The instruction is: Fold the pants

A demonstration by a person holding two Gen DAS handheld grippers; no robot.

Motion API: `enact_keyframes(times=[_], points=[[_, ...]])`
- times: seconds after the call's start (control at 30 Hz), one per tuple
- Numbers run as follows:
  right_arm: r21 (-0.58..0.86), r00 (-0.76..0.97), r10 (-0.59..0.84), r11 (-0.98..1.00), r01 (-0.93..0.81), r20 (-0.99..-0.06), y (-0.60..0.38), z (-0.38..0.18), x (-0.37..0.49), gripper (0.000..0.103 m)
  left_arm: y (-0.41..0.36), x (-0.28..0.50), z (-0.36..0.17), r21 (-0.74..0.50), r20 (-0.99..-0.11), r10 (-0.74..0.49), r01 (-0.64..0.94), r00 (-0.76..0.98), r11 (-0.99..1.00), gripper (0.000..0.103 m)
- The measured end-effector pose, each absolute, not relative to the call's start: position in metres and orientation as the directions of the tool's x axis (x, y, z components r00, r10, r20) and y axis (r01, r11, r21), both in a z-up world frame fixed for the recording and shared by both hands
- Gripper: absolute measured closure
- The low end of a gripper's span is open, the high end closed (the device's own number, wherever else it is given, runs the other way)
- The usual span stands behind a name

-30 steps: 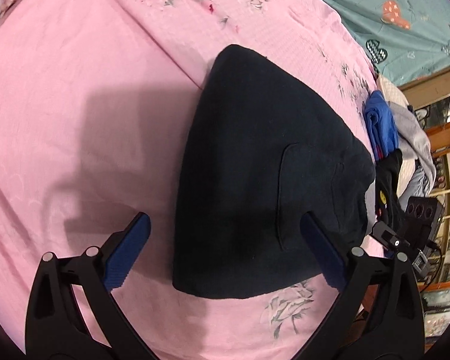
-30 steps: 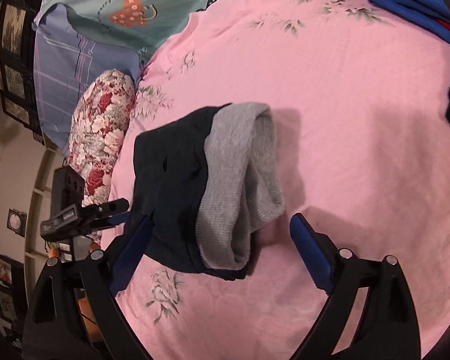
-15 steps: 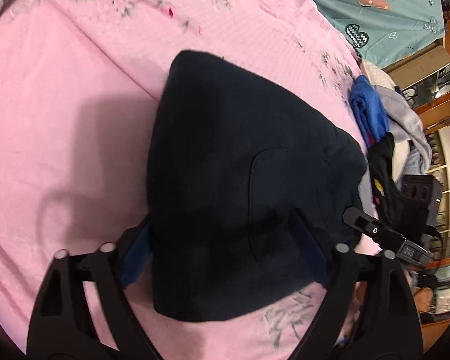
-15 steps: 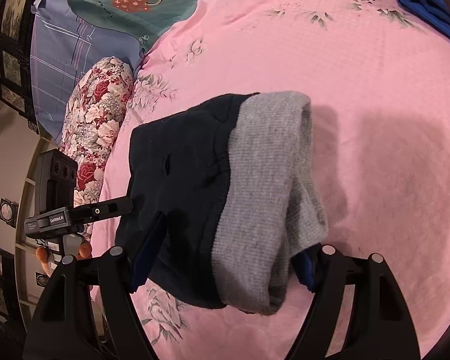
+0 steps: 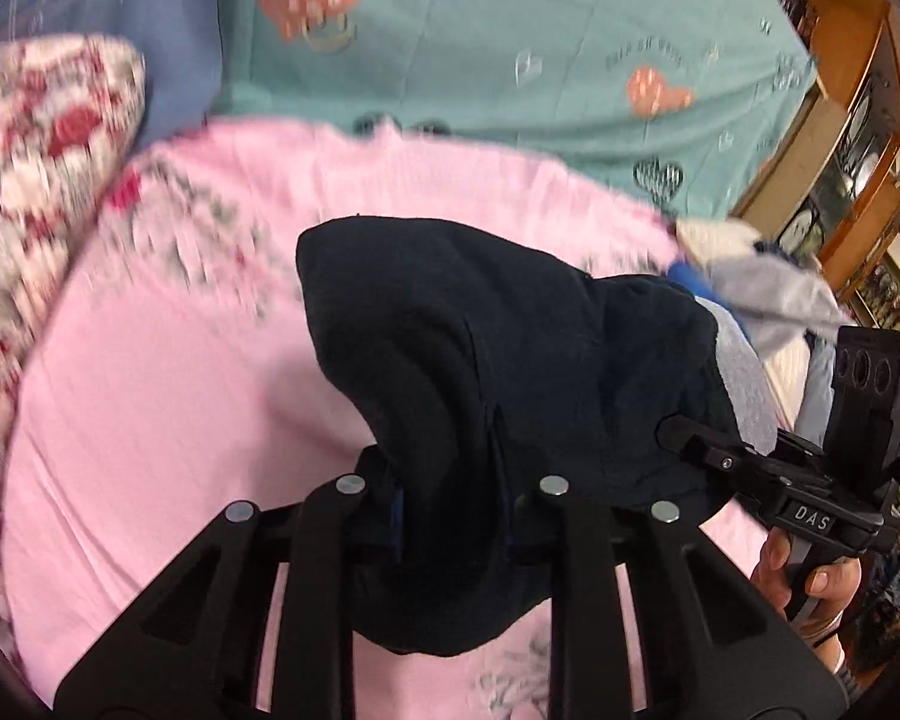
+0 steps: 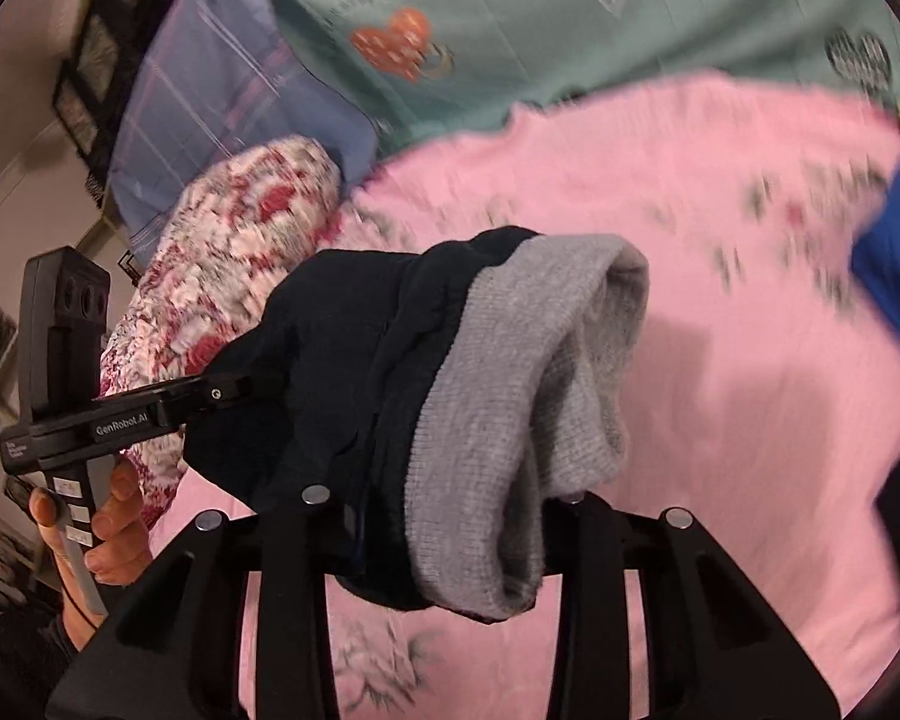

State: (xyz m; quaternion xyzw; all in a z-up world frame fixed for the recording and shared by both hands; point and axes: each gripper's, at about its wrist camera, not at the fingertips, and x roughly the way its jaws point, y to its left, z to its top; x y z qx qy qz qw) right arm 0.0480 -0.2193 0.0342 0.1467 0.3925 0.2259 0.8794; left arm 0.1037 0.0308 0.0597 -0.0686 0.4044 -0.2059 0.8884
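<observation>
Left wrist view shows the left gripper [image 5: 453, 507] clenched on a bunched fold of the dark navy pants [image 5: 510, 360], its jaws drawn close with the cloth pinched between them. The pants hang in a lump above the pink bedspread [image 5: 168, 408], with their far edge draped back toward it. At the right of that view the right gripper [image 5: 678, 441] reaches into the same bundle from the side, held by a hand [image 5: 810, 570]. Right wrist view shows the right gripper [image 6: 450, 516] clamped on the waist end, where the grey ribbed waistband [image 6: 528, 396] curls over the navy cloth [image 6: 342, 360]. A floral pillow [image 6: 234, 252] lies at the left, a teal quilt [image 6: 570, 30] behind, and a blue garment [image 6: 894, 276] at the right edge.
</observation>
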Motion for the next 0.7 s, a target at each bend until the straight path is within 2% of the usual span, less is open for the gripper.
enact_keyframes(times=[0.1, 0.23, 0.43, 0.5, 0.57, 0.6, 0.63, 0.7], points=[[0.39, 0.656, 0.515, 0.855, -0.342, -0.551, -0.213, 0.066, 0.072, 0.068, 0.027, 0.12, 0.082, -0.232, -0.632, -0.378, 0.3, 0.677, 0.925, 0.082], [0.27, 0.712, 0.451, 0.892, -0.362, -0.538, -0.196, 0.079, 0.122, 0.067, 0.019, 0.165, 0.083, -0.151, -0.557, -0.316, 0.28, 0.768, 0.948, 0.082], [0.271, 0.686, 0.417, 0.909, -0.318, -0.596, -0.194, 0.036, 0.218, 0.067, 0.019, 0.263, 0.013, -0.182, -0.673, -0.255, 0.178, 0.695, 0.967, 0.082], [0.261, 0.643, 0.408, 0.912, -0.317, -0.648, -0.192, 0.002, 0.249, 0.067, 0.018, 0.281, -0.012, -0.168, -0.709, -0.225, 0.151, 0.668, 0.974, 0.081], [0.249, 0.602, 0.377, 0.925, -0.288, -0.704, -0.189, -0.032, 0.273, 0.067, 0.019, 0.294, -0.041, -0.154, -0.743, -0.197, 0.123, 0.639, 0.98, 0.076], [0.235, 0.585, 0.338, 0.94, -0.248, -0.737, -0.19, -0.05, 0.284, 0.063, 0.022, 0.296, -0.053, -0.148, -0.757, -0.179, 0.102, 0.628, 0.984, 0.063], [0.251, 0.582, 0.326, 0.945, -0.207, -0.745, -0.196, -0.064, 0.29, 0.044, 0.028, 0.299, -0.064, -0.166, -0.765, -0.175, 0.073, 0.62, 0.984, 0.047], [0.297, 0.615, 0.325, 0.943, -0.15, -0.719, -0.212, -0.074, 0.29, 0.02, 0.046, 0.299, -0.075, -0.235, -0.752, -0.203, 0.032, 0.627, 0.971, 0.032]])
